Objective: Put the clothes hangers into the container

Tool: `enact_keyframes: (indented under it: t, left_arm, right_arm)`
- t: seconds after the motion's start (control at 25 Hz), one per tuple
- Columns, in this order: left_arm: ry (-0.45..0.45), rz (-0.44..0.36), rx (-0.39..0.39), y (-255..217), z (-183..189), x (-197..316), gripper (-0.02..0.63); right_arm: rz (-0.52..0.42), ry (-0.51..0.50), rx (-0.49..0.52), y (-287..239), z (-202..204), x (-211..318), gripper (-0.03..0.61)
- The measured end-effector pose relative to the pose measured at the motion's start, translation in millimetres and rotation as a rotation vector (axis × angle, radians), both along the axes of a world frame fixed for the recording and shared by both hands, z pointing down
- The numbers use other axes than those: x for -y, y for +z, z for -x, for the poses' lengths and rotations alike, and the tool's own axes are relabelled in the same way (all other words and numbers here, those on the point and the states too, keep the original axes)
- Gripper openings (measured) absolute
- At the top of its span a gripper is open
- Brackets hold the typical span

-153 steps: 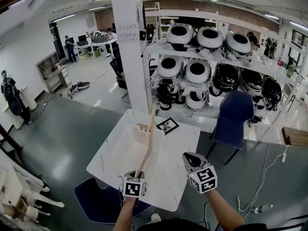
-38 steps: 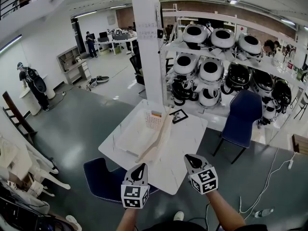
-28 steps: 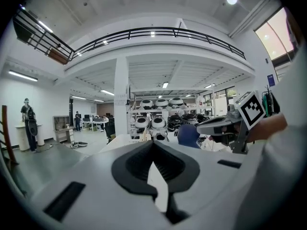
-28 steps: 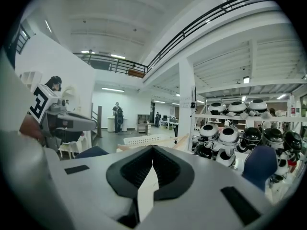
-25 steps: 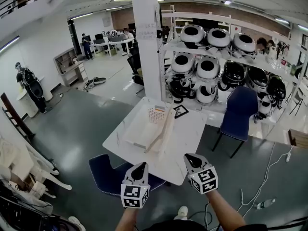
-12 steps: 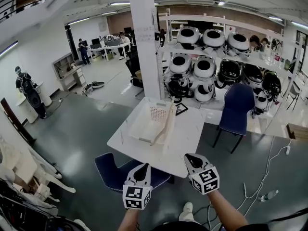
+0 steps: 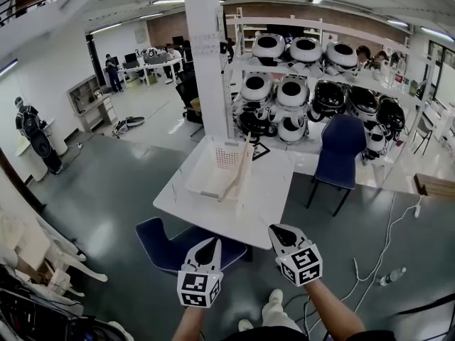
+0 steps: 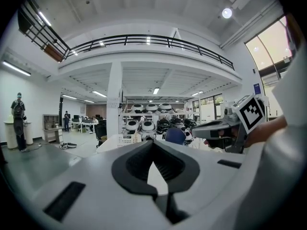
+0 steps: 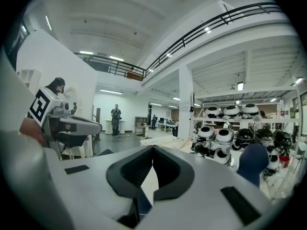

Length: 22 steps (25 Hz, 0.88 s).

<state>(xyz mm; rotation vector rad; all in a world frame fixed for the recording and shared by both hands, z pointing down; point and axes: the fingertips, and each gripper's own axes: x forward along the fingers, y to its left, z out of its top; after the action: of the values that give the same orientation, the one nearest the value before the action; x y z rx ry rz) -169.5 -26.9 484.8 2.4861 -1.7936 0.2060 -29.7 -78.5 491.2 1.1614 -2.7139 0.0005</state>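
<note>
The wooden hangers [image 7: 238, 172] lean on the right rim of the white basket [image 7: 213, 169], which stands on the white table [image 7: 213, 208]. Both grippers hang over the floor, well short of the table's near edge, pointing about level toward it. My left gripper [image 7: 212, 241] is shut with nothing in it, its jaw tips meeting [image 8: 153, 143]. The right gripper [image 7: 273, 230] is also shut and empty [image 9: 153, 147]. In the left gripper view the basket [image 8: 125, 139] shows small and far off.
A blue chair [image 7: 167, 244] is tucked under the table's near side, just ahead of my left gripper. Another blue chair [image 7: 338, 155] stands right of the table. A white pillar [image 7: 206, 62] and shelves of round helmets [image 7: 306, 84] rise behind. Cables [image 7: 370, 261] trail on the floor.
Six seconds ago the left gripper held a hanger over the table; now the hangers rest on the basket. Both empty grippers have drawn back from the table over the last second.
</note>
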Motion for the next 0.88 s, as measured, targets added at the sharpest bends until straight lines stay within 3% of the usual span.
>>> enact_keyframes:
  t: [0.4,0.88]
  left_arm:
    - [0.052,-0.026,-0.028,-5,-21,-5,0.003]
    - [0.040,-0.039,-0.037,-16,-38,8,0.003]
  right_arm:
    - [-0.013,-0.012,-0.017,-5,-4,-15,0.020]
    - [-0.023,-0.041,-0.014,-17,-17,-8,0.019]
